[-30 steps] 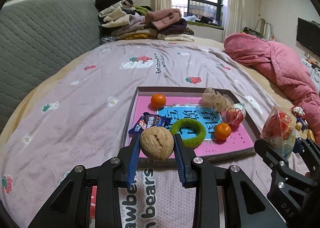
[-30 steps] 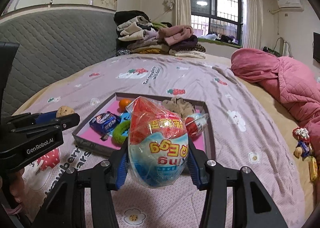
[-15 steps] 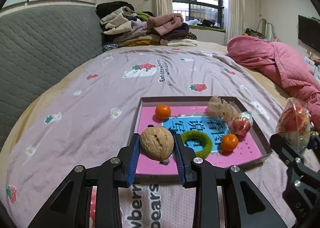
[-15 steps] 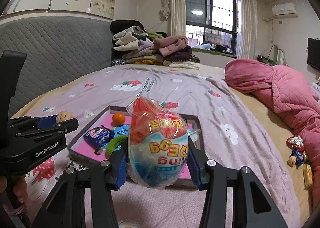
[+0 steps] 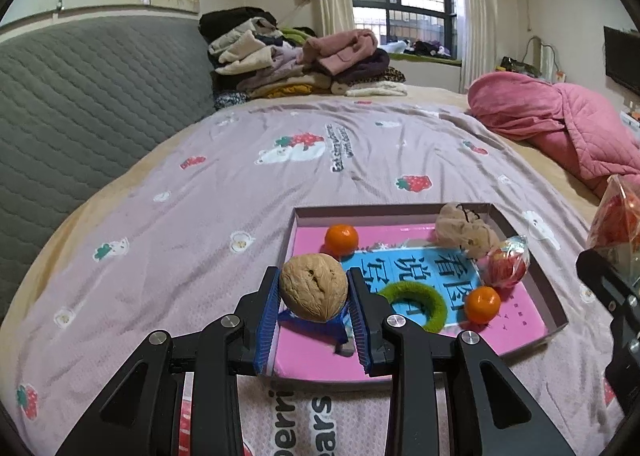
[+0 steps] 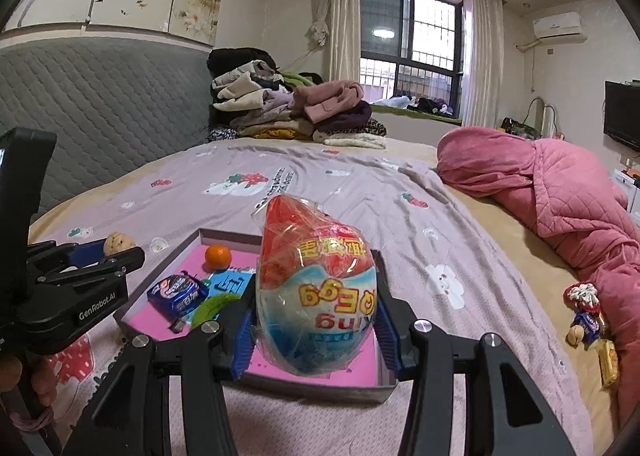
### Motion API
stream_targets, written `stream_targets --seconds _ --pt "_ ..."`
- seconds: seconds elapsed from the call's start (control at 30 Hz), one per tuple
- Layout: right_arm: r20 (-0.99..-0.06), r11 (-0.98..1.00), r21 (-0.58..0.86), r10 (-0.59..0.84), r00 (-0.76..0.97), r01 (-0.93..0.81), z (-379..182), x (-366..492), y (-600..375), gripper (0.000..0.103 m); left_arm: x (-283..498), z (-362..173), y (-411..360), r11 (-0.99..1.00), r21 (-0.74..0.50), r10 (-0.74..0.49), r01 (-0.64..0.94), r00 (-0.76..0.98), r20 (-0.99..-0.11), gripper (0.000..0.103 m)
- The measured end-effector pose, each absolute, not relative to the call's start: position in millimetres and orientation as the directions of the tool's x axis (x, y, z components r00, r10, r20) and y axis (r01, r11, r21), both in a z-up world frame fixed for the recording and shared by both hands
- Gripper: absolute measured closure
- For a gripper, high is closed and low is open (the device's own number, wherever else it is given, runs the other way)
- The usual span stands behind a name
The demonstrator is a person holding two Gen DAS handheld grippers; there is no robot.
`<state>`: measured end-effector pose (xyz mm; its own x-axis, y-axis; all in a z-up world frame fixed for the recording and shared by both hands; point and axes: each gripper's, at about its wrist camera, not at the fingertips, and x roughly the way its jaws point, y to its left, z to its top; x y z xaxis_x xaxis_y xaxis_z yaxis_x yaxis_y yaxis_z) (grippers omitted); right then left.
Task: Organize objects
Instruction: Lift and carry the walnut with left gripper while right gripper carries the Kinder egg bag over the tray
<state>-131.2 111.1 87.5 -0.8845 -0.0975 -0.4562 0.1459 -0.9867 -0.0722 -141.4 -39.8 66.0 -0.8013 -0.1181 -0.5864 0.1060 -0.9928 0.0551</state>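
Left wrist view: left claw clenched on a walnut, which masks most of a blue snack packet beneath it. Right claw grips a wrapped toy egg; that egg blocks the tray's middle in the right wrist view. Pink tray on the bed contains two tangerines, a green ring, a beige plush and a wrapped red item, contents indistinct.
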Motion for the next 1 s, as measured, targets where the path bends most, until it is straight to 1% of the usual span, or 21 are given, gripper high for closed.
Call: stream_targets --seconds 0.2,0.27,0.33,0.4,0.6,0.87,1.0 --pt "-0.412 -0.988 -0.079 -0.089 -0.907 0.133 100 -133 115 0.052 -144 79 -43 -0.992 0.064 -0.126 0.109 -0.823 -0.554 0.069" --pt "-0.403 -0.988 -0.080 -0.086 -0.911 0.129 103 -135 116 0.052 -144 85 -47 -0.992 0.056 -0.129 0.117 -0.838 -0.530 0.069" --pt "-0.403 -0.988 -0.082 -0.087 -0.911 0.131 104 -139 115 0.052 -145 87 -46 -0.988 0.086 -0.152 0.126 -0.847 -0.510 0.069" --pt "-0.413 -0.988 -0.073 -0.094 -0.906 0.136 102 -144 116 0.052 -147 87 -48 -0.990 0.076 -0.143 0.121 -0.856 -0.497 0.069" --pt "-0.422 -0.988 -0.083 -0.081 -0.903 0.128 99 -158 113 0.052 -164 78 -55 -0.995 0.024 -0.095 0.098 -0.833 -0.545 0.069" --pt "-0.454 -0.990 -0.098 -0.045 -0.890 0.100 89 -176 129 0.052 -178 66 -50 -0.996 0.011 -0.077 0.086 -0.821 -0.566 0.069" --pt "-0.462 -0.988 -0.129 -0.017 -0.886 0.086 82 -185 133 0.052 -183 60 -42 -0.998 0.022 -0.065 0.063 -0.822 -0.565 0.069"
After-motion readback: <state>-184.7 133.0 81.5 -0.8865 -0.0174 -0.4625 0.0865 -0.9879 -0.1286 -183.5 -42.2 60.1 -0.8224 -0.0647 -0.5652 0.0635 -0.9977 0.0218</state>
